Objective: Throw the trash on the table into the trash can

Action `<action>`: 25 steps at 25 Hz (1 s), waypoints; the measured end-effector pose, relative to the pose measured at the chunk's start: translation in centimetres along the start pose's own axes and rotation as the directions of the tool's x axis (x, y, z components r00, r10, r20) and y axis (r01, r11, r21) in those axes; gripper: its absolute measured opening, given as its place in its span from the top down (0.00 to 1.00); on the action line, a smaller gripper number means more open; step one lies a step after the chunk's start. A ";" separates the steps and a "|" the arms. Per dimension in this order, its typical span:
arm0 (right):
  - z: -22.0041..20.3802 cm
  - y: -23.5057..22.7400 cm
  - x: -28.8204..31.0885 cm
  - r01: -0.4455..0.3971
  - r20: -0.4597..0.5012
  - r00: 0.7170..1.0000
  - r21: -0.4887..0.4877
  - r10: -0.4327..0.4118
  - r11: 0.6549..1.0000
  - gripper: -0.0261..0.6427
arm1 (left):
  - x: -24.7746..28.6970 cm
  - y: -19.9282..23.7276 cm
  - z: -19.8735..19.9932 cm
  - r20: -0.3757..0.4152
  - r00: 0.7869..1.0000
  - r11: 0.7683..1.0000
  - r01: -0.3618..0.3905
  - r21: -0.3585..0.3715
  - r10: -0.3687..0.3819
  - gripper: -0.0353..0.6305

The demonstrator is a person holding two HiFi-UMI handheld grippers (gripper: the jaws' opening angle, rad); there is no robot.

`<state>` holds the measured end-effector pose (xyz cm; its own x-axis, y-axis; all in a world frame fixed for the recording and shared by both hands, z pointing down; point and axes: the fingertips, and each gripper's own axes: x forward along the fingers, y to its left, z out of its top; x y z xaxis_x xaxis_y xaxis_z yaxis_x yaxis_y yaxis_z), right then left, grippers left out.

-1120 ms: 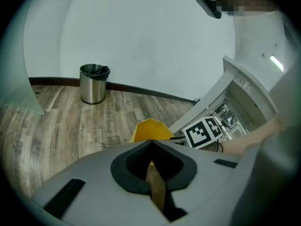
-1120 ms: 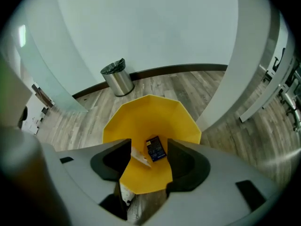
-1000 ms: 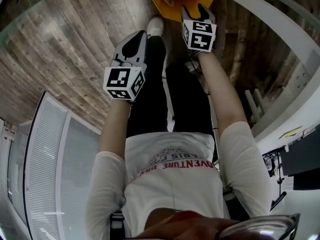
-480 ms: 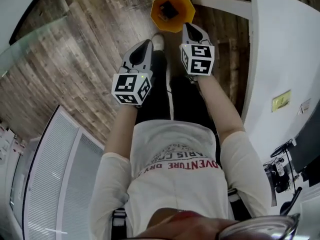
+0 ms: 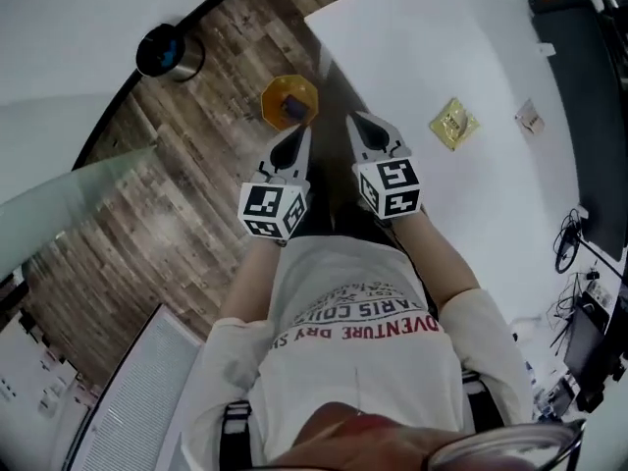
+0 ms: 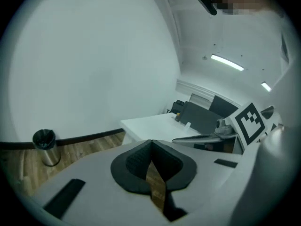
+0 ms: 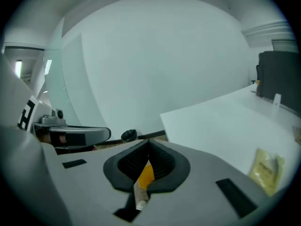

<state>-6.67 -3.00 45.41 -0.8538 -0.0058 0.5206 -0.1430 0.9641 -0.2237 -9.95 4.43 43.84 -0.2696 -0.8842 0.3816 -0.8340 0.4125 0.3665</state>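
Observation:
An orange trash can [image 5: 288,101] stands on the wooden floor beside the corner of the white table [image 5: 412,57]. A crumpled yellow wrapper [image 5: 453,124] lies on the table, right of my right gripper [image 5: 358,123]; it also shows at the lower right of the right gripper view [image 7: 266,169]. A small pale scrap [image 5: 530,118] lies farther right. My left gripper [image 5: 297,135] hovers just short of the can. Both grippers are shut and hold nothing. A sliver of the orange can [image 7: 146,173] shows below the right gripper [image 7: 148,147]. The left gripper [image 6: 150,147] points past the table [image 6: 155,126].
A black round bin [image 5: 169,52] stands on the floor by the curved white wall, and shows too in the gripper views [image 6: 46,145] [image 7: 128,135]. A dark screen [image 5: 579,77] lines the table's far edge. Cables and equipment [image 5: 579,292] sit at the right.
The view has swung from the floor and the orange can toward the white table. Both grippers have drawn back from above the can and now point at the table corner.

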 end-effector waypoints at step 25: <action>-9.5 -20.7 -56.1 0.718 0.244 0.441 0.481 -0.864 0.502 0.92 | 1.5 -54.5 -0.2 -0.207 0.568 0.459 0.791 0.404 -0.796 0.91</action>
<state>48.97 -20.09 28.66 -0.3748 -0.9002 0.2217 -0.9261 0.3524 -0.1349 35.20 -19.32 24.63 0.6107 -0.7854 0.1010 -0.7909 -0.5986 0.1272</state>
